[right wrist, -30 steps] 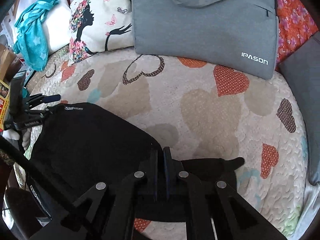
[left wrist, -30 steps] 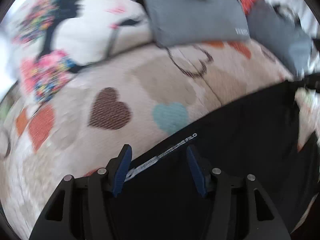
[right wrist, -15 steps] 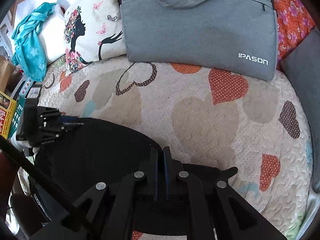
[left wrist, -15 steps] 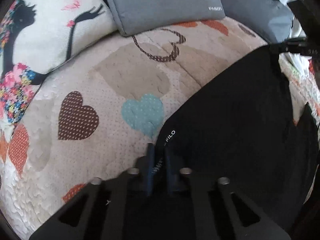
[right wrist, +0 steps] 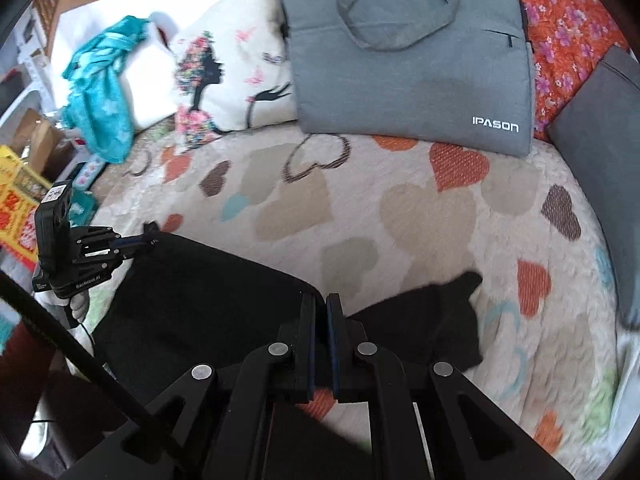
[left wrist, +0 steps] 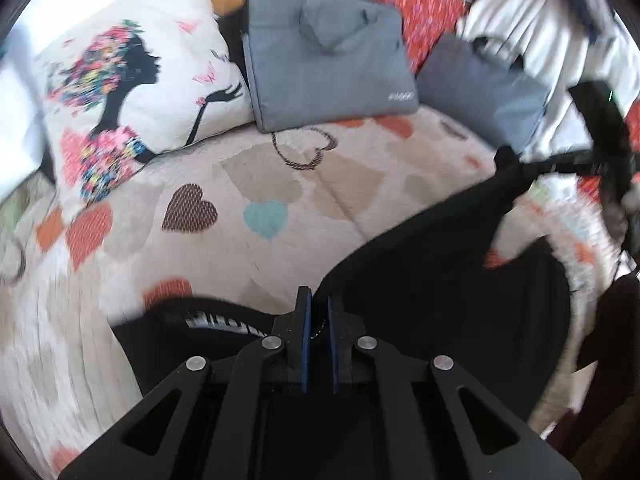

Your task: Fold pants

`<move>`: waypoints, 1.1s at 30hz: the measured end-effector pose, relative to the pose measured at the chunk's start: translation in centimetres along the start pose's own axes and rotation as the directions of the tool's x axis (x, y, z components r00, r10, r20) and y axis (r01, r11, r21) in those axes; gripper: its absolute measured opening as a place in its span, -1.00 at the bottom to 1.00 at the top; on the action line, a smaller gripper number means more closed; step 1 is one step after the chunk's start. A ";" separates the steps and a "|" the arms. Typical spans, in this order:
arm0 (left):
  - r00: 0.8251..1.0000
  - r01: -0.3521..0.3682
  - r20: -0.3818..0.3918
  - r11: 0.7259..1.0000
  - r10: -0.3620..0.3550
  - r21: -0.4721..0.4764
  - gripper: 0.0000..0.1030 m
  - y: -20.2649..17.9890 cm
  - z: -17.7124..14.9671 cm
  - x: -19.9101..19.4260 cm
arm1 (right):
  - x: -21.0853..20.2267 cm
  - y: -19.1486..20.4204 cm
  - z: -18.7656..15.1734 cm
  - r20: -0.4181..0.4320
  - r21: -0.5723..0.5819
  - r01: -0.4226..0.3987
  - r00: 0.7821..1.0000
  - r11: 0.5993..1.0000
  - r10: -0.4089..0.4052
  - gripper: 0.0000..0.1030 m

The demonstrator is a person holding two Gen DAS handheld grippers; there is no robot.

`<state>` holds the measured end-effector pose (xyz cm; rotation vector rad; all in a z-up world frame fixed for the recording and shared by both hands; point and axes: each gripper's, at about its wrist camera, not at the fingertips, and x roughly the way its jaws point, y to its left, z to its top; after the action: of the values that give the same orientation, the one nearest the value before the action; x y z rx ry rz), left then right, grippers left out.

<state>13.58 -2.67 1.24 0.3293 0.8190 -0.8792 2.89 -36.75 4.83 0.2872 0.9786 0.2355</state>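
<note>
Black pants (left wrist: 432,280) lie spread on a heart-patterned bedspread (left wrist: 280,184). My left gripper (left wrist: 319,304) is shut on the pants' edge, with a white-lettered waistband (left wrist: 216,320) just left of it. My right gripper (right wrist: 321,304) is shut on the opposite edge of the pants (right wrist: 208,280); one dark flap (right wrist: 436,312) lies to its right. The left gripper also shows in the right wrist view (right wrist: 132,244), pinching the far left corner. The right gripper shows in the left wrist view (left wrist: 516,168), holding the far corner raised.
A grey IPASON laptop bag (right wrist: 408,60) and a silhouette-print pillow (right wrist: 224,80) lean at the back. A second grey bag (left wrist: 484,88) sits at the right. A teal cloth (right wrist: 104,88) lies on a white pillow, with boxes (right wrist: 16,200) beyond the left edge.
My left gripper closed on the pants' waistband edge and lifted it. Both grippers now hold the fabric stretched between them; the right stayed shut and pulled its edge up.
</note>
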 end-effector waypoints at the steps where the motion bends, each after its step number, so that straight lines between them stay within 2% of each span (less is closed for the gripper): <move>1: 1.000 0.013 0.013 1.000 -0.013 -0.018 -0.86 -0.7 -1.1 -1.4 | -0.6 0.4 -1.0 0.001 0.003 -0.013 1.000 1.000 0.013 -0.89; 5: 0.999 0.053 0.012 0.996 -0.052 -0.076 -0.86 -3.8 -5.7 -5.0 | -2.4 1.9 -7.1 -0.036 0.026 -0.068 0.997 0.997 0.069 -0.89; 8: 0.997 0.053 -0.054 0.992 -0.059 -0.115 -0.84 -6.5 -9.3 -6.0 | -2.2 2.6 -12.3 -0.108 0.060 -0.083 0.990 0.995 0.089 -0.89; 12: 0.985 0.028 -0.159 0.981 -0.060 -0.192 -0.85 -8.0 -13.2 -5.9 | -0.4 2.7 -17.8 -0.216 0.076 -0.035 0.975 0.997 0.051 -0.88; 14: 0.983 0.023 -0.174 0.973 -0.064 -0.229 -0.85 -7.8 -14.3 -6.6 | -0.1 2.3 -19.3 -0.240 0.098 -0.005 0.970 0.995 0.028 -0.88; 16: 0.986 0.020 -0.155 0.966 -0.062 -0.257 -0.85 -7.5 -14.6 -8.3 | -0.9 2.0 -19.8 -0.229 0.114 0.011 0.973 0.993 0.015 -0.87; 18: 0.993 0.007 -0.112 0.961 -0.039 -0.275 -0.84 -6.7 -14.2 -9.9 | -2.8 1.3 -19.5 -0.183 0.136 0.023 0.983 0.990 0.003 -0.75; 20: 0.997 -0.004 -0.073 0.955 -0.019 -0.296 -0.80 -5.8 -13.4 -11.1 | -4.8 0.1 -18.9 -0.125 0.160 0.059 0.991 0.985 -0.039 -0.38; 21: 0.999 -0.013 -0.053 0.952 -0.003 -0.305 -0.65 -5.4 -13.0 -11.4 | -5.7 -0.6 -18.4 -0.095 0.177 0.082 0.993 0.981 -0.066 -0.33; 22: 0.999 -0.031 -0.033 0.947 0.022 -0.320 -0.41 -4.9 -12.4 -11.5 | -6.5 -1.6 -18.0 -0.065 0.209 0.107 0.993 0.972 -0.095 -0.27; 24: 0.998 -0.057 -0.012 0.935 0.056 -0.349 -0.27 -4.2 -11.2 -10.7 | -7.4 -3.3 -17.4 -0.031 0.273 0.116 0.993 0.955 -0.111 -0.24; 28: 0.995 -0.096 -0.032 0.936 0.090 -0.338 -0.27 -4.4 -9.7 -6.9 | -7.1 -6.0 -15.5 -0.017 0.350 0.119 0.992 0.929 -0.121 -0.23; 33: 0.992 -0.114 -0.089 0.949 0.091 -0.295 -0.27 -5.4 -11.2 -3.3 | -4.2 -5.3 -13.6 -0.042 0.319 0.168 0.986 0.933 -0.163 -0.23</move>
<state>2.56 2.16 -3.28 0.1368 0.9818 -0.6368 -10.45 -41.26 -0.79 0.4990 1.0499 -0.0790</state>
